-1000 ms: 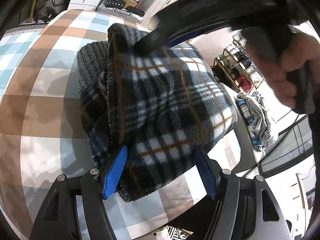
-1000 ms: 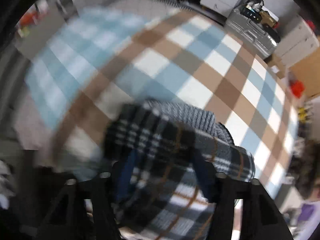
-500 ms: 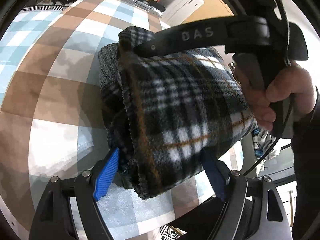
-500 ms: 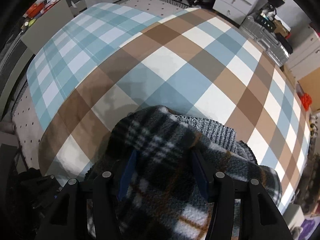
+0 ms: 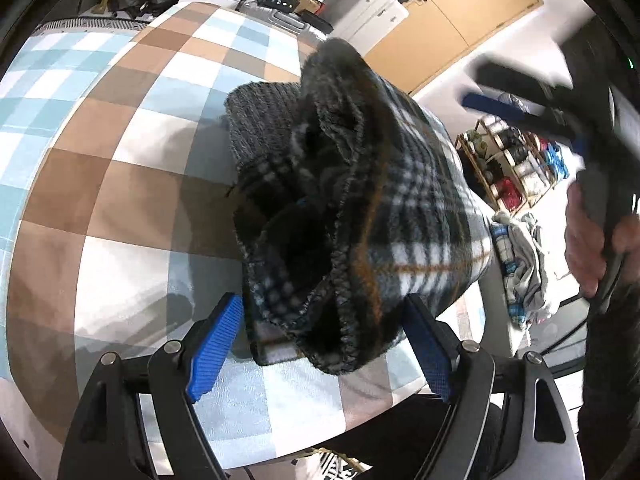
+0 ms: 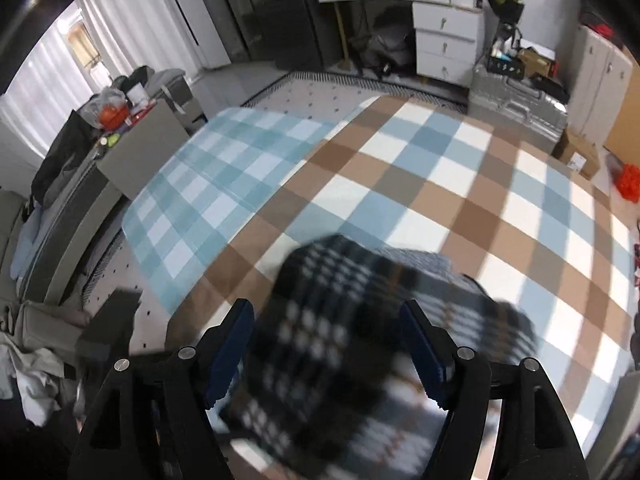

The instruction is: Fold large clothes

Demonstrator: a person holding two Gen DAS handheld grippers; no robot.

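Note:
A folded plaid fleece garment (image 5: 400,200) lies on the brown, blue and white checked tablecloth (image 5: 120,160), with a grey ribbed knit (image 5: 260,120) under its far side. My left gripper (image 5: 320,348) stands open, and the garment's near end hangs between its blue pads without being pressed. In the right wrist view the garment (image 6: 340,320) is blurred. It sits between the widening jaws of my right gripper (image 6: 326,356), with gaps on both sides. In the left wrist view a hand (image 5: 592,248) holds the right gripper up at the right, one blue finger (image 5: 492,106) showing.
A light blue checked cloth (image 6: 208,184) covers the table's far left part. Beyond the table stand a silver suitcase (image 6: 516,108), white drawers (image 6: 444,40) and a low cabinet (image 6: 140,152). A shoe rack (image 5: 516,168) and a heap of clothes (image 5: 520,264) lie off the right edge.
The right gripper has let go of the garment's far end and has lifted away to the upper right, jaws wider. The left jaws have widened too. The top fold has sprung up.

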